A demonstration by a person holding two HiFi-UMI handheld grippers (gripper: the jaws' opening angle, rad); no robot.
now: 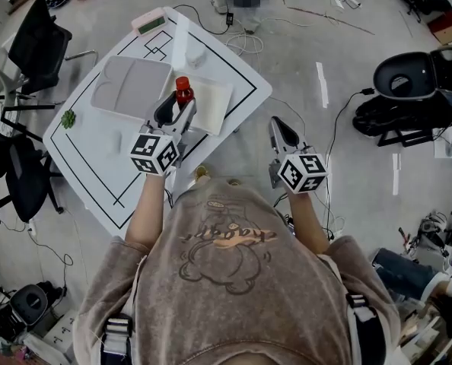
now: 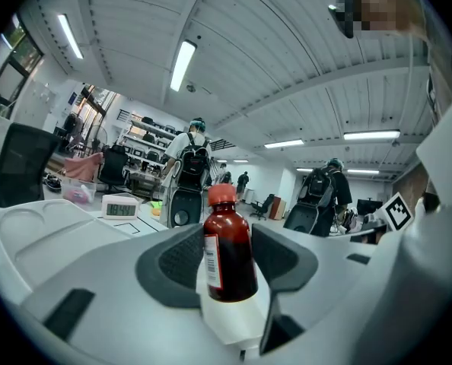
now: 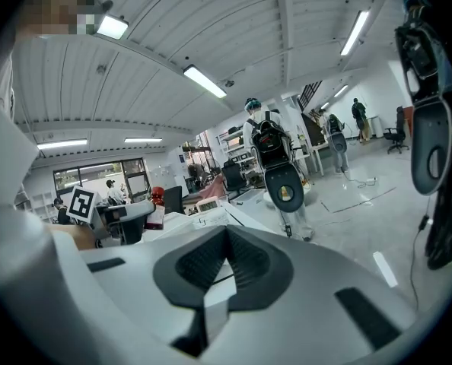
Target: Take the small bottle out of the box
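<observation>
A small dark-red bottle with a red cap stands upright between the jaws of my left gripper, which is shut on it above the table. In the left gripper view the bottle fills the gap, with the dark pads pressing on both its sides. Just right of the bottle a white box lies on the table. My right gripper hangs off the table's right edge over the floor. It is shut and holds nothing. From the right gripper view the bottle shows far left.
The white table has black lines on it. It carries a grey moulded tray, a timer, a white roll and a small green object. Office chairs stand to the left; cables and a black machine are on the right.
</observation>
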